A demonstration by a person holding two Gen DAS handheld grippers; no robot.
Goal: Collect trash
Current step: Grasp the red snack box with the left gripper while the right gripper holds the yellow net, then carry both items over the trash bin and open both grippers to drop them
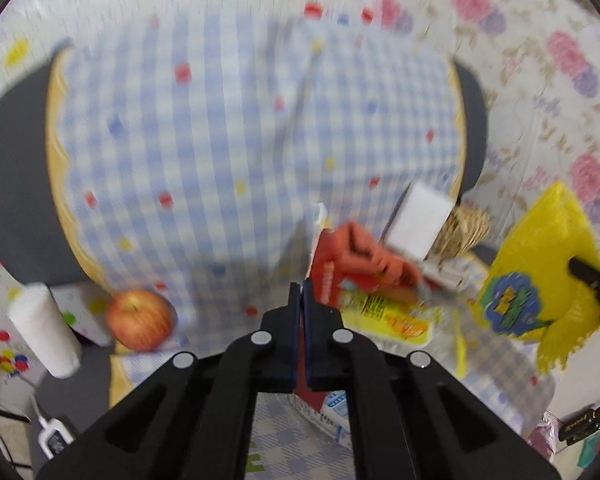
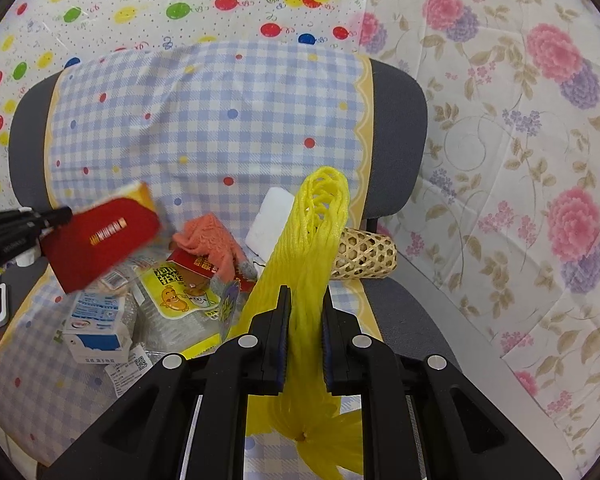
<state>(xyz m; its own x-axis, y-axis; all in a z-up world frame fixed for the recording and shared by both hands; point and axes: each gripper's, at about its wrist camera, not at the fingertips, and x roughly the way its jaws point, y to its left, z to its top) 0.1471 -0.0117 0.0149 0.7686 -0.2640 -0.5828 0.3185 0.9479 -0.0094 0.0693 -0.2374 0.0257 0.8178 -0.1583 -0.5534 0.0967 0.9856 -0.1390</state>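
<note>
My right gripper (image 2: 305, 300) is shut on a yellow foam net sleeve (image 2: 314, 240) and holds it above the chair seat; it also shows in the left wrist view (image 1: 536, 280). My left gripper (image 1: 301, 292) is shut on a thin red packet (image 2: 104, 240), held above the trash pile; its red edge shows between the jaws (image 1: 320, 276). The pile on the seat holds a yellow cartoon wrapper (image 2: 180, 292), a blue and white milk carton (image 2: 96, 320), an orange cloth (image 2: 212, 240) and a white foam block (image 2: 270, 216).
A grey chair (image 2: 400, 128) is draped with a blue checked cloth (image 2: 220, 120). A woven bamboo tube (image 2: 368, 256) lies at the seat's right. A red apple (image 1: 140, 318) and a white roll (image 1: 44, 328) sit at the left. Patterned sheets hang behind.
</note>
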